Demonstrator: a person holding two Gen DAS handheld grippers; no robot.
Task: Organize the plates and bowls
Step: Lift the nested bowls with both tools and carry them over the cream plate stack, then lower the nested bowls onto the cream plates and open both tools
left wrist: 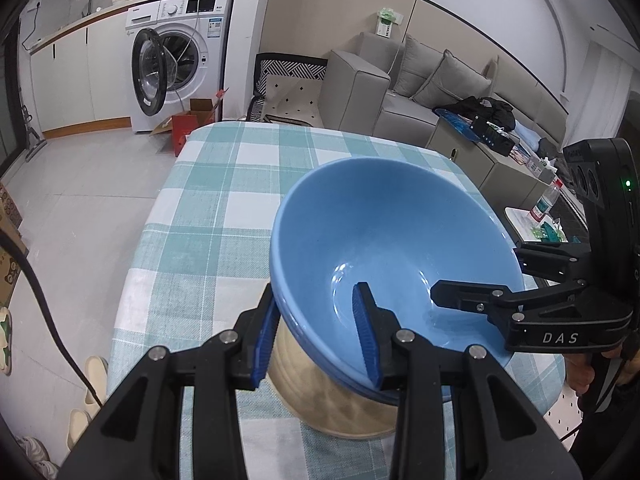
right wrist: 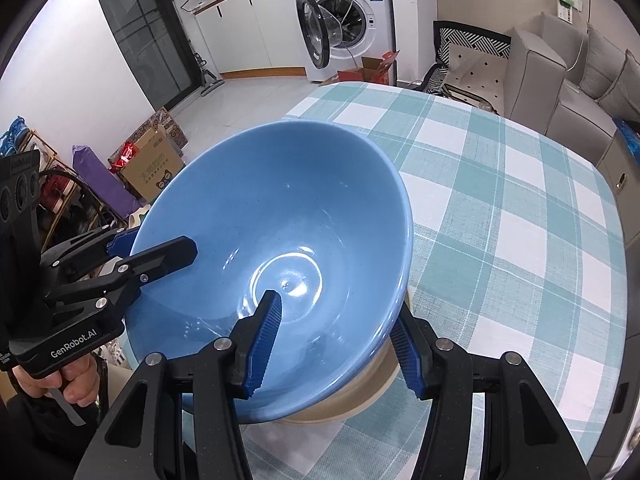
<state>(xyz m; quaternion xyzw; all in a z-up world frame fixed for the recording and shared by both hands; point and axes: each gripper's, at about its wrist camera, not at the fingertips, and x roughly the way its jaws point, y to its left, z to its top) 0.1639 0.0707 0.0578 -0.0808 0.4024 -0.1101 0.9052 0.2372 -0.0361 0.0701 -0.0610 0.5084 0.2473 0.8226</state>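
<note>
Both grippers, left [left wrist: 318, 332] and right [right wrist: 338, 344], clamped opposite sides of the glossy blue ceramic bowl's [left wrist: 396, 240] rim, holding it tilted just above the beige bowl [left wrist: 332, 396] on the checked table's [left wrist: 224, 200] near edge.

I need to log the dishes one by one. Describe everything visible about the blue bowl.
The blue bowl is wide, deep and glossy, apparently glazed ceramic, empty, with light glinting in its round base. It sits tilted inside a beige bowl on the checked tablecloth. The left gripper and the right gripper each straddle its rim, one finger inside and one outside.
</note>
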